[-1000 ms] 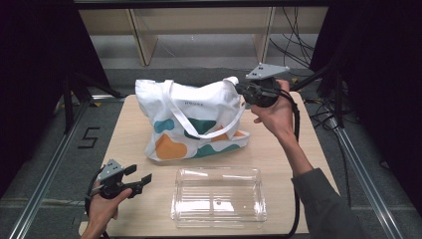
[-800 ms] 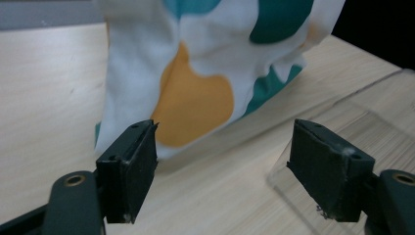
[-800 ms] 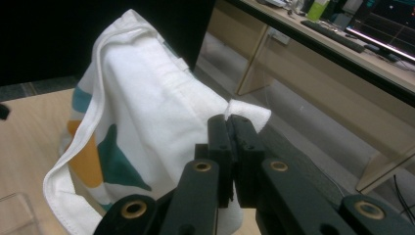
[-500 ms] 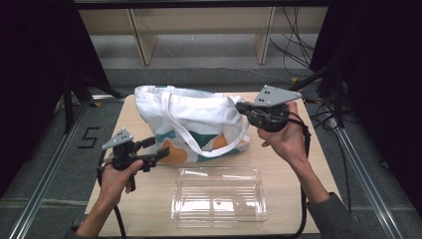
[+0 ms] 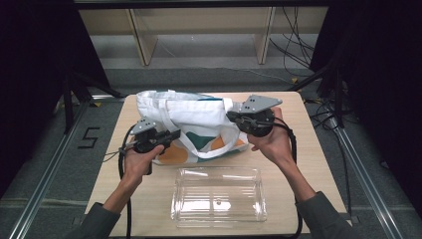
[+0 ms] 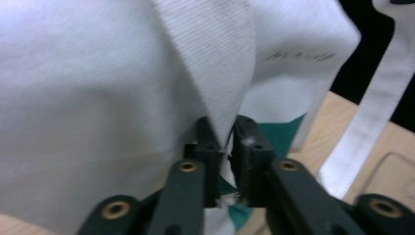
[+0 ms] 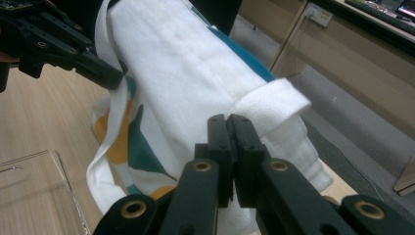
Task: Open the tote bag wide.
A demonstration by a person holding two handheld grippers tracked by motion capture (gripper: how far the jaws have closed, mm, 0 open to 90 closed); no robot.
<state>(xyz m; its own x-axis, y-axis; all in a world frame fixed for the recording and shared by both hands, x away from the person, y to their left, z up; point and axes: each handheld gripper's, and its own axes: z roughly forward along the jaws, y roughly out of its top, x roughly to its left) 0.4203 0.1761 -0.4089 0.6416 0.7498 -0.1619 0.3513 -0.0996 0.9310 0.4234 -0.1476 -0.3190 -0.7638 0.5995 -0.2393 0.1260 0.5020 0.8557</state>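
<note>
Tote bag [image 5: 194, 117]: centre of the high view, on the table [image 5: 308, 149].
Left gripper [image 6: 226, 142]: jaws just closing, pinching bag cloth.
Right gripper [image 7: 228, 128]: jaws pinching the bag's rim.

A pale wooden counter [image 5: 308, 149] with rounded corners stands on grey carpet [image 5: 199, 79]. Metal rails [image 5: 45, 194] run along the floor on both sides of it, and a black "5" [image 5: 89, 138] is marked on the carpet just left of the counter. Black curtains [image 5: 35, 59] hang at the left and right and leave those sides dark. Beyond the counter stands a light wooden shelf unit [image 5: 142, 37] with upright panels. Black cables [image 5: 293, 35] trail down and across the floor at the far right.
</note>
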